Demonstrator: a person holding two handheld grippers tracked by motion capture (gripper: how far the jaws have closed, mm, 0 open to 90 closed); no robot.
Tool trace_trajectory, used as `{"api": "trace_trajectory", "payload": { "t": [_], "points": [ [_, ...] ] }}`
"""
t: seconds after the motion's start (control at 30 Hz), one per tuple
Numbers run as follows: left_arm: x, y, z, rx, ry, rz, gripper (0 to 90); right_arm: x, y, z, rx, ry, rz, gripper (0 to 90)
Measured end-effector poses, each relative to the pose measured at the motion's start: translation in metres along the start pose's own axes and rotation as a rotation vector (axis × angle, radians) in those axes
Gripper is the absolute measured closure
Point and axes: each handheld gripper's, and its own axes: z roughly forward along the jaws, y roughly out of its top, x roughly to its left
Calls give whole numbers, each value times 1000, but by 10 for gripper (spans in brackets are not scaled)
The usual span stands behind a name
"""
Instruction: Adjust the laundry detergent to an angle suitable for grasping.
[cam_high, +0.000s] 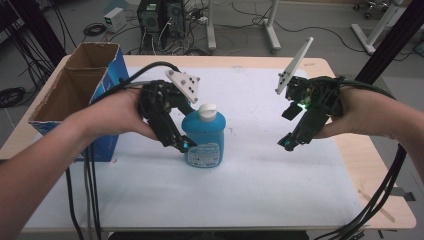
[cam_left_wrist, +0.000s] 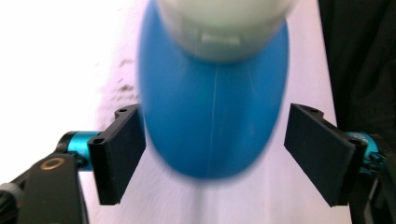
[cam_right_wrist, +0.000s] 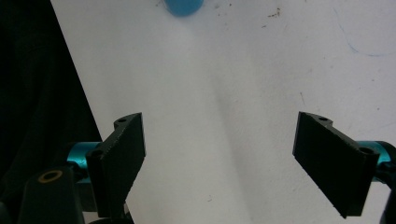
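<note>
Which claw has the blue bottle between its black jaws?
The left gripper: the blue bottle sits between its open jaws. The right gripper hangs over bare white mat.

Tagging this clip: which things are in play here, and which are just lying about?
In play: blue plastic bottle with white cap; left gripper, jaws open around it; right gripper, open.
Lying about: open brown cardboard box with blue side; white table cover.
</note>
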Motion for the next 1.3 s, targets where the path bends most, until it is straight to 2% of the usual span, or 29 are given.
{"api": "trace_trajectory", "payload": {
  "t": [0.07, 0.17, 0.23, 0.27, 0.33, 0.37, 0.4, 0.47, 0.5, 0.6, 0.7, 0.73, 0.8, 1.07, 1.3],
  "points": [
    [2, 0, -16, 9, 47, -28, 197, 0, 0, 0, -5, 0, -1, 166],
    [8, 3, -43, 32, 146, -74, 172, 0, 1, -1, -11, 1, -2, 166],
    [8, 3, -43, 32, 146, -74, 167, 0, 2, -1, -11, -1, -1, 166],
    [20, 9, -67, 25, 245, -159, 166, 0, 3, -2, -17, -3, 0, 166],
    [33, 14, -84, 33, 284, -242, 166, 0, 4, -3, -20, -5, 2, 166],
    [33, 14, -84, 33, 284, -242, 166, 0, 4, -3, -19, -4, 4, 166],
    [44, 20, -95, 84, 319, -281, 166, 0, 5, -3, -24, -3, 1, 166],
    [44, 20, -95, 84, 319, -281, 166, 0, 5, -4, -24, 0, 1, 166],
    [55, 30, -108, 118, 364, -309, 166, 1, 6, -5, -21, 0, -1, 166],
    [67, 39, -115, 125, 391, -332, 166, 1, 7, -7, -29, -2, 0, 166],
    [67, 39, -115, 125, 391, -332, 166, 1, 8, -8, -33, -2, 4, 166],
    [79, 48, -117, 146, 396, -352, 166, 0, 9, -8, -38, -3, 6, 166],
    [83, 51, -116, 150, 390, -347, 166, 0, 10, -8, -41, -2, 0, 166],
    [91, 51, -108, 179, 357, -349, 166, -1, 11, -11, -44, -3, 0, 166],
    [93, 52, -105, 198, 356, -345, 166, -1, 10, -13, -42, -3, 7, 166]
  ]
}}
